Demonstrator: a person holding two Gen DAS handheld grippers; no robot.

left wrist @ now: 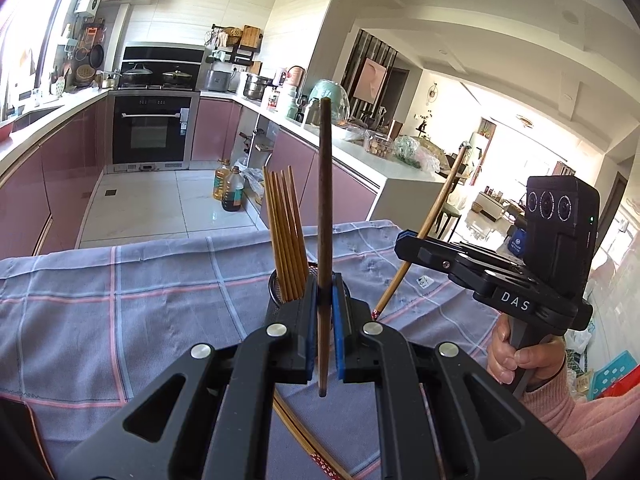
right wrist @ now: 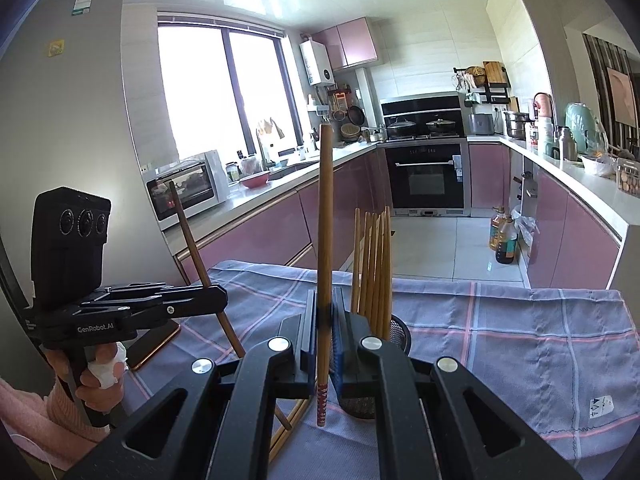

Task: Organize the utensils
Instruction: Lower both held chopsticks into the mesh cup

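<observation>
My left gripper (left wrist: 325,294) is shut on a dark brown chopstick (left wrist: 325,184) that it holds upright. Just behind it, a black mesh holder (left wrist: 275,289) carries several light brown chopsticks (left wrist: 285,232). In the same view, at the right, my right gripper (left wrist: 405,240) is shut on a tilted light chopstick (left wrist: 434,208). The right wrist view shows my right gripper (right wrist: 325,314) clamping that light chopstick (right wrist: 325,208) with its red patterned end hanging below. The mesh holder (right wrist: 400,334) stands just to its right. My left gripper (right wrist: 221,294) is at the left with the dark chopstick (right wrist: 188,232).
A blue-grey checked cloth (right wrist: 520,340) covers the table. More chopsticks (right wrist: 289,426) lie on it under the grippers. A dark flat device with an orange rim (right wrist: 158,342) lies at the left. Beyond the table's far edge is kitchen floor with oil bottles (right wrist: 503,238).
</observation>
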